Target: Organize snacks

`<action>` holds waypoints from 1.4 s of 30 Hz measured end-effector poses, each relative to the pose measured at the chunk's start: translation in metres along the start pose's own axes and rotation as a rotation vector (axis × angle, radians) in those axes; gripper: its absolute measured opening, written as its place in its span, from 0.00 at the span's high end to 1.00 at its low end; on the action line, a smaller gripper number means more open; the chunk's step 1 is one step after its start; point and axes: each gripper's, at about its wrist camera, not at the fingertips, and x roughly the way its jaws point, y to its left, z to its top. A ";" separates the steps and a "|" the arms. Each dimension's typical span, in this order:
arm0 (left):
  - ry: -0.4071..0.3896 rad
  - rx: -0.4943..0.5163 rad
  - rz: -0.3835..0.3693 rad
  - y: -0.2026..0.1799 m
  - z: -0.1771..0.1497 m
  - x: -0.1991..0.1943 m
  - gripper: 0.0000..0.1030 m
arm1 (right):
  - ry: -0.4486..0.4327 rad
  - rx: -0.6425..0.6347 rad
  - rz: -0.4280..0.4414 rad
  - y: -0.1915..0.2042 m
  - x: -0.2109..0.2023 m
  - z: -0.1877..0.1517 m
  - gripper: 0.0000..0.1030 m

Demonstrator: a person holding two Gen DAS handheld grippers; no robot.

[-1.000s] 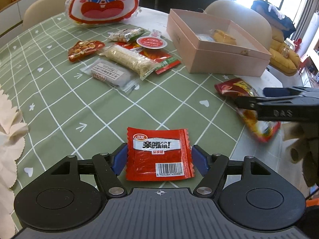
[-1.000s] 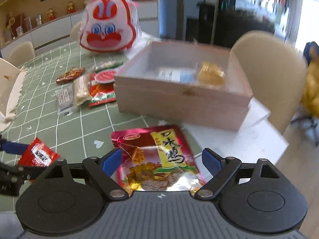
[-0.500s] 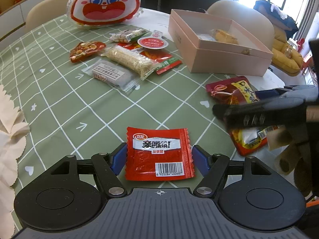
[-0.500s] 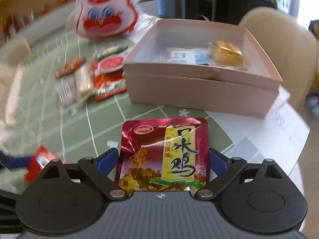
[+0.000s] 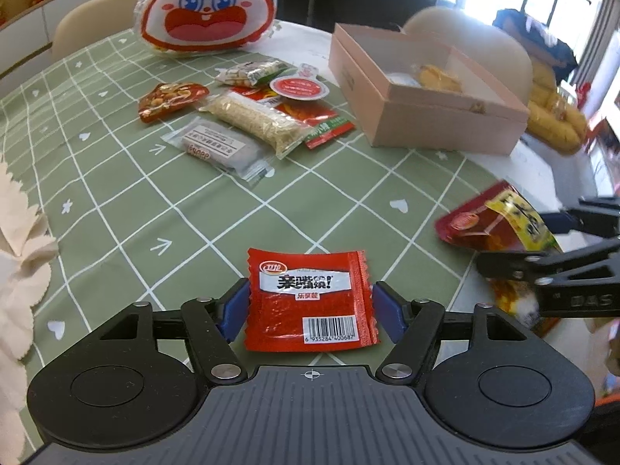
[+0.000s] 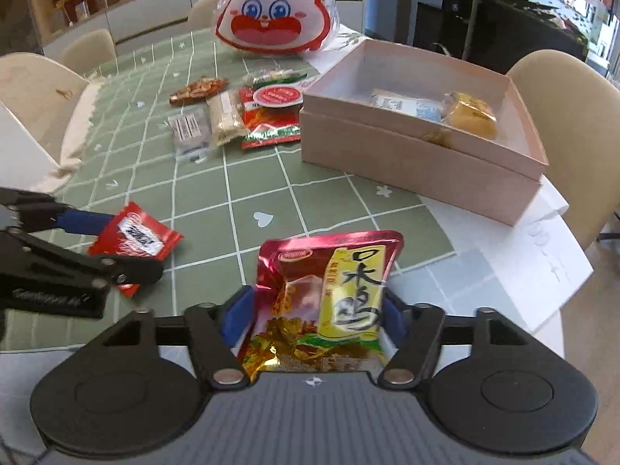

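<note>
Left gripper (image 5: 310,306): jaws closing, flanking flat red sachet (image 5: 310,300) on green cloth (image 5: 155,213). Right gripper (image 6: 312,316): jaws closing, crumpling chicken pouch (image 6: 329,290) near table edge. Bare cloth beyond. Farther: snack cluster (image 5: 248,124), open pink box (image 6: 422,143) at far edge.

Flat red foil sachet (image 5: 312,302) on green checked tablecloth (image 5: 116,201), between my left gripper (image 5: 310,306) fingers. Right of it, maroon-and-yellow chicken snack pouch (image 6: 329,298) between my right gripper (image 6: 316,317) fingers. Open pink cardboard box (image 6: 418,162) behind pouch, two packets inside. Loose snack cluster (image 5: 248,120) left of box; rabbit-shaped plush bag (image 5: 207,4) behind cluster.
</note>
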 end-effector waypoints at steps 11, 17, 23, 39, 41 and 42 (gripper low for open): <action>-0.078 0.011 0.018 -0.008 -0.015 -0.026 0.95 | -0.120 0.062 0.002 -0.024 -0.058 0.006 0.41; -0.120 0.053 0.013 -0.030 -0.006 -0.046 0.91 | -0.189 0.043 0.018 -0.032 -0.084 0.005 0.41; -0.039 -0.064 -0.060 -0.024 -0.004 -0.031 0.89 | -0.171 0.048 0.023 -0.034 -0.079 -0.007 0.41; 0.129 -0.159 -0.075 -0.004 -0.012 -0.034 0.83 | -0.175 -0.040 -0.103 -0.015 -0.028 -0.006 0.23; 0.173 -0.130 -0.152 -0.010 -0.014 -0.035 0.83 | -0.168 -0.069 -0.125 -0.013 -0.028 -0.005 0.23; 0.188 -0.121 -0.169 -0.012 -0.015 -0.033 0.83 | -0.168 -0.083 -0.131 -0.013 -0.028 -0.004 0.23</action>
